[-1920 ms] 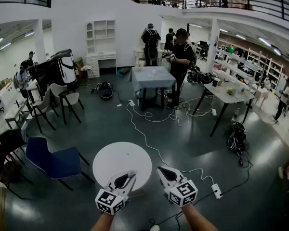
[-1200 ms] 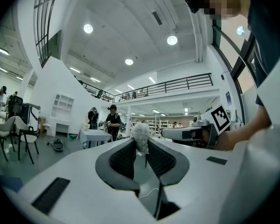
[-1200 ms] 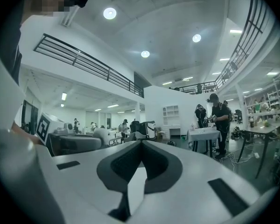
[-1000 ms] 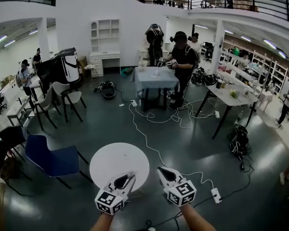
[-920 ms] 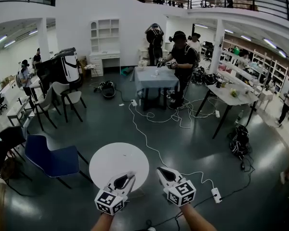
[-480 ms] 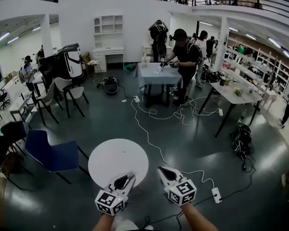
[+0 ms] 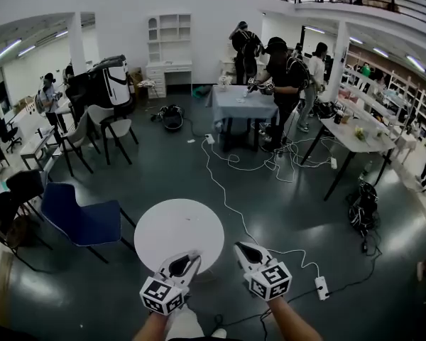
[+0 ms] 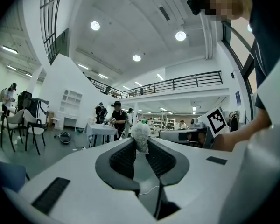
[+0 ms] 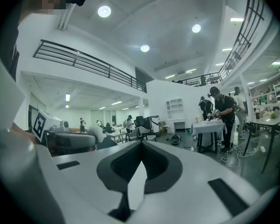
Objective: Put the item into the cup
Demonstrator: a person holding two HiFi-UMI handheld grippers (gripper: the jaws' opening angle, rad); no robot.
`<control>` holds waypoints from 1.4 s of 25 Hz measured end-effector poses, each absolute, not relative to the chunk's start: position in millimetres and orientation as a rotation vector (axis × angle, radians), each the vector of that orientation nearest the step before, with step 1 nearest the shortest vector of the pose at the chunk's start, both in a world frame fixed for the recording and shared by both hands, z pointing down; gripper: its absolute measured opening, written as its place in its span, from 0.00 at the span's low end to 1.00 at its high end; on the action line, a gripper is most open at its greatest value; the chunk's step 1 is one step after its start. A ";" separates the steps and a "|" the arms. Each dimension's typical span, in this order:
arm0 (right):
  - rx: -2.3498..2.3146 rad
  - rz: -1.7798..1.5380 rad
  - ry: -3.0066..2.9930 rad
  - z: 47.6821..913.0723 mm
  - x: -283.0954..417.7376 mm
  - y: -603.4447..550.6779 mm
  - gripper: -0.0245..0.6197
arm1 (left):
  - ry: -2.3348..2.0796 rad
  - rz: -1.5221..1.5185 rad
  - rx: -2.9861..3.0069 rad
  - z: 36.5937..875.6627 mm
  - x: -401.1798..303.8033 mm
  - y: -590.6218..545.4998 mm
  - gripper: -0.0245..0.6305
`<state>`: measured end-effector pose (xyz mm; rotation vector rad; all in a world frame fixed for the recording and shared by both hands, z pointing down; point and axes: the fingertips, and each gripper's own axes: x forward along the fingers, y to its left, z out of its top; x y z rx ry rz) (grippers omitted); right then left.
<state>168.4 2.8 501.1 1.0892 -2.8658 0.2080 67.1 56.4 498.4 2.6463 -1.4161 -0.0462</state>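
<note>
- The left gripper [image 8: 140,147] is clamped on the item [image 8: 141,134], a small pale fuzzy lump sticking up from between the jaw tips.
- The right gripper [image 9: 141,146] has its jaws pressed together, with nothing between them.
- Both grippers are held about level, side by side and apart, 1 in each hand.
- From the head view, the left gripper's tips sit at the near edge of the round table [image 7: 177,222].
- The right gripper is just off that table's right side, over the dark floor.
- A blue chair [image 7: 82,222] stands to the left of the round table.
- A white cable [image 7: 224,197] runs over the floor past the round table's right side.
- A power strip [image 7: 321,288] lies on the floor further right of the round table, beyond the right gripper.
- Well beyond the round table stands a draped table [image 7: 243,105], with a person in black [image 7: 282,77] and others beside it.
</note>
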 end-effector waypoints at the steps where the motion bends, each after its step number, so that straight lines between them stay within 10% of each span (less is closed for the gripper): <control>1: 1.088 0.208 -2.868 500.1 166.9 -0.2 0.06 | -1.417 -0.044 2.649 497.2 65.8 53.2 0.15; 35: 1.134 0.149 -2.880 478.2 61.7 -161.2 0.06 | -1.382 -0.061 2.673 482.0 -29.8 -122.1 0.15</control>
